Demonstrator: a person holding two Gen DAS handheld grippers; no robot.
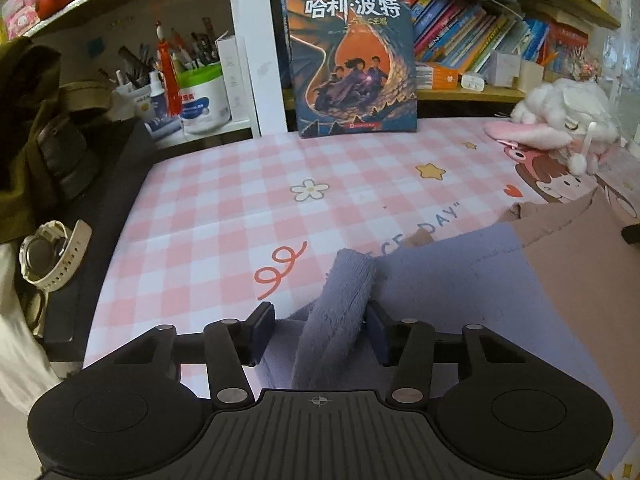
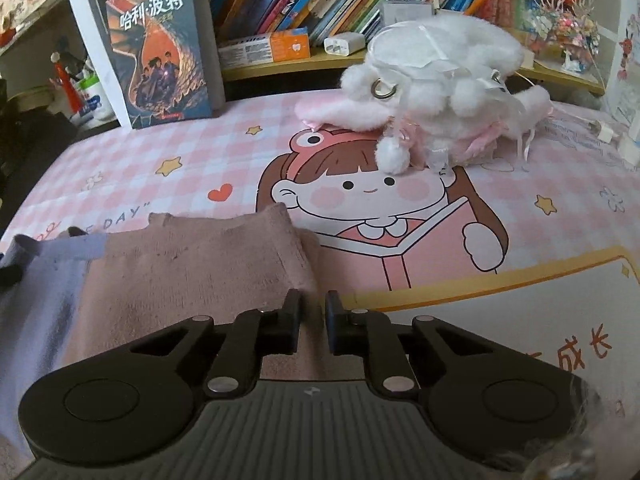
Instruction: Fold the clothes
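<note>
A two-tone garment, lavender (image 1: 460, 280) on its left and dusty pink (image 2: 192, 272) on its right, lies on the pink checked mat. In the left wrist view my left gripper (image 1: 320, 332) is open, its fingers (image 1: 262, 330) wide apart, with a rolled lavender sleeve end (image 1: 340, 312) lying between them against the right finger. In the right wrist view my right gripper (image 2: 313, 324) has its jaws close together with a narrow gap, over the pink garment's right edge (image 2: 304, 264). I cannot tell whether it pinches cloth.
The mat (image 1: 224, 208) covers a desk. A Harry Potter book (image 1: 352, 56) stands at the back. A white and pink plush toy (image 2: 436, 92) lies at the back right. A white wristwatch (image 1: 48, 256) sits off the mat's left edge. Shelves of books and jars stand behind.
</note>
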